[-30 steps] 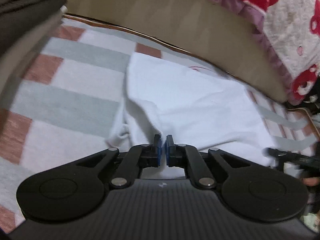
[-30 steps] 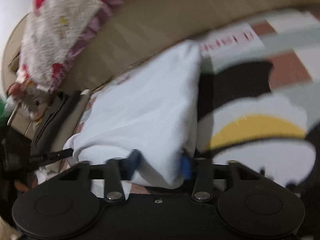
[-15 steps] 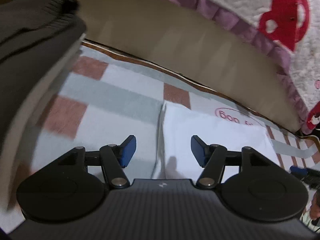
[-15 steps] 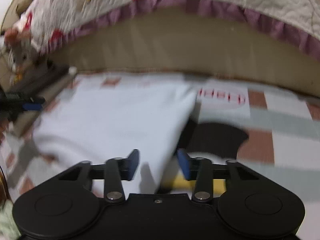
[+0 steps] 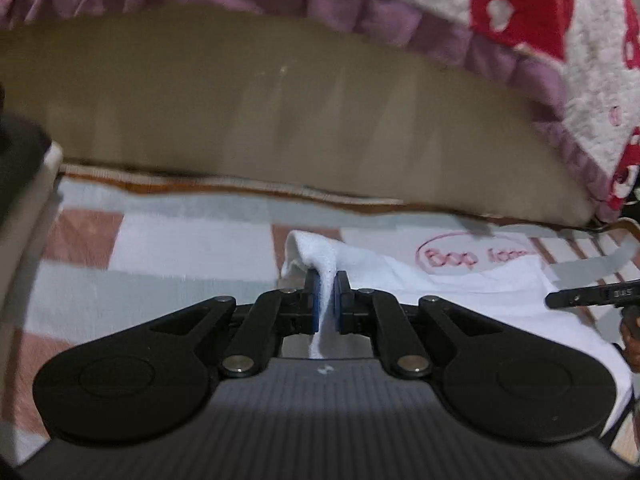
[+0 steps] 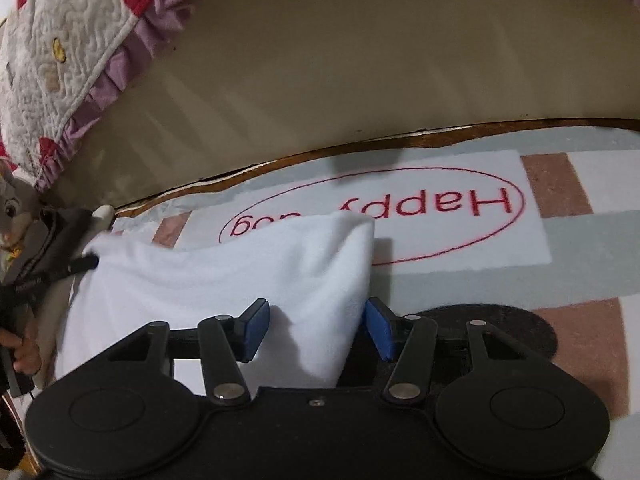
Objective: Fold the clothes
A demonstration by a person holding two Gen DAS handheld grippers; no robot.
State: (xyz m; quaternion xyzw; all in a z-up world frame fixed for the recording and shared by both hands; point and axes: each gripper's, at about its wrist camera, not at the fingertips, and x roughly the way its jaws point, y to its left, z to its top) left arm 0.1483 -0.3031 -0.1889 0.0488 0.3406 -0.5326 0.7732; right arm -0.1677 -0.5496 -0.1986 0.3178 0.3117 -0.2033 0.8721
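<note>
A white garment (image 5: 460, 292) lies folded on a checked rug (image 5: 160, 248). My left gripper (image 5: 326, 296) is shut on its far left corner, and the cloth humps up over the blue pads. In the right wrist view the same garment (image 6: 224, 280) spreads to the left. My right gripper (image 6: 316, 328) straddles the cloth's far right edge. Its jaws are closing with the folded edge between them, and the pads (image 6: 378, 332) do not visibly squeeze it. The left gripper (image 6: 52, 276) shows as a black shape at the cloth's left end.
A beige bed side (image 6: 360, 72) rises just past the rug's brown edge, under a quilt with a purple ruffle (image 5: 460, 36). The rug carries a red "Happy dog" oval (image 6: 440, 208). A plush toy (image 6: 12, 208) sits far left. Dark cloth (image 5: 16, 152) fills the left edge.
Both grippers moved forward toward the bed. The left one opened over the cloth's corner, then shut on it. The right one let go of its fold and now stands wider over the edge.
</note>
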